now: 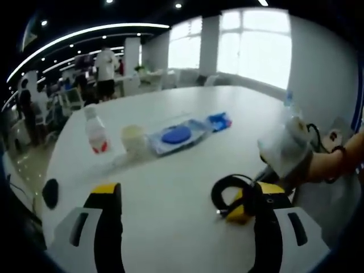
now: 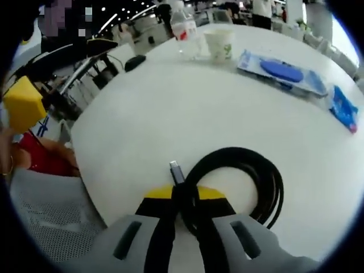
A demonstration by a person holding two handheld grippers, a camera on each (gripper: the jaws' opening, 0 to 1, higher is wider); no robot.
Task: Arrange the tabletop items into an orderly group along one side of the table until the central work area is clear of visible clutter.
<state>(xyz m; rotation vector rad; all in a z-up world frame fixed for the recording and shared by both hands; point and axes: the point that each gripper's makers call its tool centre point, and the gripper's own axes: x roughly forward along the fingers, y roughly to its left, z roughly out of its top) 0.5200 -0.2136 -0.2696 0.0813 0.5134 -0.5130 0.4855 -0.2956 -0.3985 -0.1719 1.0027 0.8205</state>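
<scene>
Pinching one coiled black cable, the right tongs press together on a strand of the loop near its metal plug end, which pokes up just past the yellow jaw tips. In the left gripper view the same coil lies on the white bench with the right tongs closed on it, a person's forearm reaching in behind them from the right. The left tongs stand spread wide, with nothing between the jaws, low over the near part of the bench.

Farther across the bench, four things sit in a loose row along the far side: one clear plastic bottle with a red label, upright; just beside it one pale paper cup, upright, contents not discernible; next one clear flat packet holding a round blue piece; and last one small blue packet near the packet's end. The right gripper view shows the same row: bottle, cup, clear packet, blue packet. One small dark oval object lies at the bench's left edge, well apart from the row; what it is I cannot tell.

Beyond the bench, people stand among other desks.
</scene>
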